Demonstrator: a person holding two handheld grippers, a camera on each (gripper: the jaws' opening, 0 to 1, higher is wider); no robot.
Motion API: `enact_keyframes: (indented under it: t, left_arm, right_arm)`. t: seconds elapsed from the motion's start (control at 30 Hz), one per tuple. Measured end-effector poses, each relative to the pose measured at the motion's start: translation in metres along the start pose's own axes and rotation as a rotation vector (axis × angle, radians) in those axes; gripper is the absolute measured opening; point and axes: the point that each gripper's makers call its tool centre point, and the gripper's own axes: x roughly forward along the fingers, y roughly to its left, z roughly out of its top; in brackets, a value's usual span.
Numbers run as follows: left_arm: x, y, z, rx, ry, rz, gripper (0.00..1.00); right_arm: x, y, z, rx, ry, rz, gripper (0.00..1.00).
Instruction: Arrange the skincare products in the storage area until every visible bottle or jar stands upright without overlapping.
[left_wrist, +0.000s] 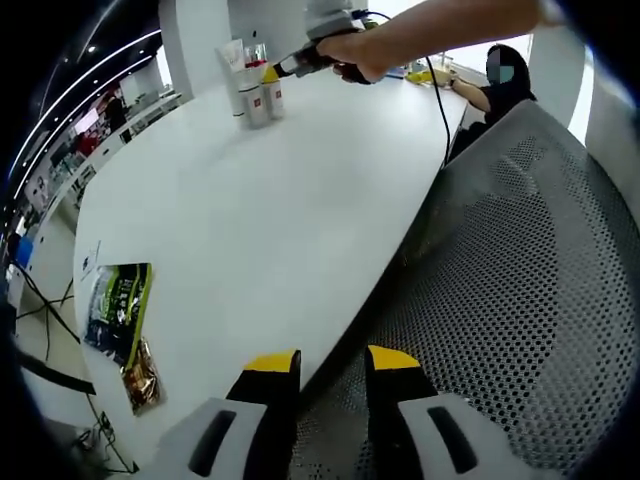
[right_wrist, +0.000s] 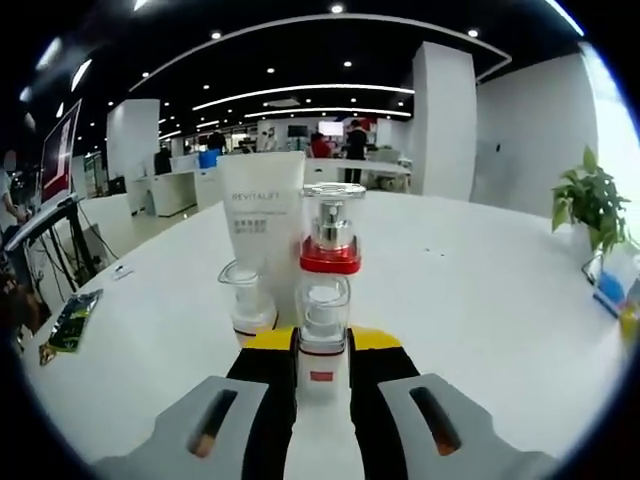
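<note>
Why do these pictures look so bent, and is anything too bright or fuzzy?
Both are fisheye shots. In the left gripper view the white table edge bows and the bottles are small and soft; the window at top right is blown out. In the right gripper view ceiling lights curve overhead, and the pump bottle between the jaws is sharp.

One white tube (right_wrist: 262, 215), one red-collared pump bottle (right_wrist: 326, 300), one small clear-capped bottle (right_wrist: 248, 300), one green packet (left_wrist: 120, 305), one potted plant (right_wrist: 590, 205)

The tabletop (left_wrist: 250, 200) is viewed from its near edge in the left gripper view; the shared bottles (right_wrist: 325, 290) are viewed close-up in the right gripper view.
</note>
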Motion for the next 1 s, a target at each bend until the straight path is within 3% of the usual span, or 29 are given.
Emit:
enact_keyframes:
  t: [0.33, 0.7, 0.87, 1.0]
  left_arm:
    - [0.000, 0.000, 0.000, 0.001, -0.002, -0.002, 0.26]
    - [-0.001, -0.001, 0.002, 0.013, -0.007, -0.010, 0.26]
    - [0.000, -0.004, 0.001, 0.023, 0.001, -0.026, 0.27]
    - [0.000, -0.006, 0.001, 0.029, 0.002, -0.035, 0.27]
  right_arm:
    - [-0.012, -0.004, -0.001, 0.017, 0.001, -0.021, 0.23]
    - [-0.054, 0.004, 0.016, 0.051, -0.040, -0.007, 0.27]
    - [-0.081, 0.024, 0.020, 0.119, -0.067, 0.041, 0.32]
    - [-0.106, 0.045, 0.018, 0.097, -0.058, 0.086, 0.34]
